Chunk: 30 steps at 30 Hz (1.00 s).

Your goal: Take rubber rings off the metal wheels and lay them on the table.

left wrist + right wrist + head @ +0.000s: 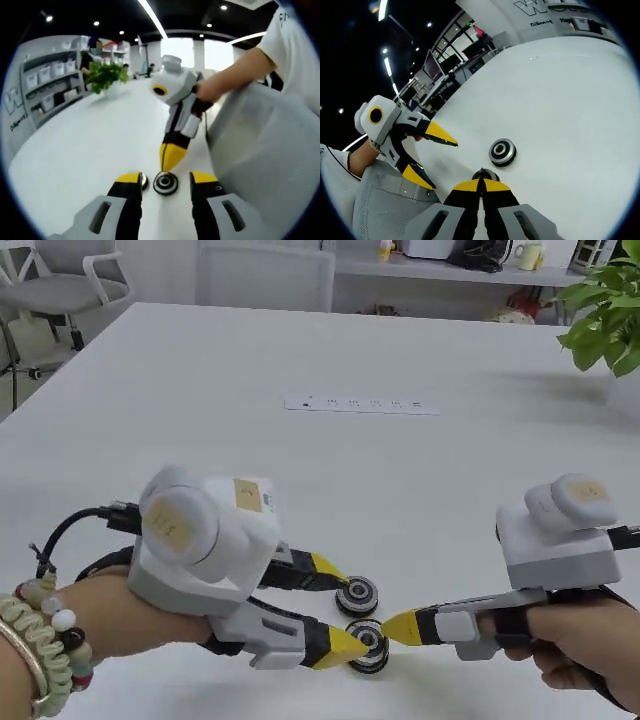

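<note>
- Head view: two small round silver metal wheels sit side by side on the white desk [300,470], the far wheel [357,595] and the near wheel [368,642]. Each has its black rubber ring [381,652] around it. The left tongs [342,607] are released, and their yellow tips are spread on either side of the pair. The right tongs [392,627] come in from the right, clenched to a single yellow point that's right up against the near wheel's edge. Can't tell if they've actually pinched any rubber. A flat white power strip [360,405] lies well apart, further up the desk.
- Left gripper view: the left tongs [165,178] are spread wide with the near wheel [165,183] sitting in the gap between them. The far wheel [143,181] peeks out from behind one yellow tip. The right tongs [171,157] point down at the near wheel, tips together.
- Right gripper view: the right tongs [480,186] are pressed together and the near wheel [485,174] is half hidden just past the tips. The far wheel [502,152] lies just beyond it, in the open. The left tongs [437,161] are gaping off to the side.
</note>
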Each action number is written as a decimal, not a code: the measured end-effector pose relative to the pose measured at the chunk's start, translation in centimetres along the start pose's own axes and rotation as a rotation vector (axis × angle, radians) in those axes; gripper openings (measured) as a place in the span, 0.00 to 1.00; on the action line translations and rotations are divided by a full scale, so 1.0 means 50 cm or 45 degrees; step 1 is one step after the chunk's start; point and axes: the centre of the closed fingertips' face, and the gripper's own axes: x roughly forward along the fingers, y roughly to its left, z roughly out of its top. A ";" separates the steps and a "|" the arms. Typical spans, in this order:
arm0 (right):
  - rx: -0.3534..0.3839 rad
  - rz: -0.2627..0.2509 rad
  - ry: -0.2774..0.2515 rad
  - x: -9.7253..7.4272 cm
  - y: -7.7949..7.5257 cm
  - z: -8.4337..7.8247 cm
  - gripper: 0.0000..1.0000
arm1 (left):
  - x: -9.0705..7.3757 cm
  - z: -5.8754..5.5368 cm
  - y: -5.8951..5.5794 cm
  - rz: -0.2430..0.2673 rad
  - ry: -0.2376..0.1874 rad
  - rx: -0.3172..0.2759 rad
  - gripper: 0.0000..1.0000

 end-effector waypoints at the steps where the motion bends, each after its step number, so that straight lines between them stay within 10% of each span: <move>1: -0.002 0.002 -0.002 0.000 0.002 0.001 0.00 | -0.002 0.003 0.000 0.003 0.003 0.011 0.40; 17: 0.009 0.049 -0.138 -0.023 0.034 0.046 0.00 | -0.106 0.037 0.021 0.132 -0.003 0.054 0.52; 30: -0.018 0.059 -0.176 -0.029 0.046 0.063 0.00 | -0.222 -0.047 0.037 0.371 0.007 -0.107 0.60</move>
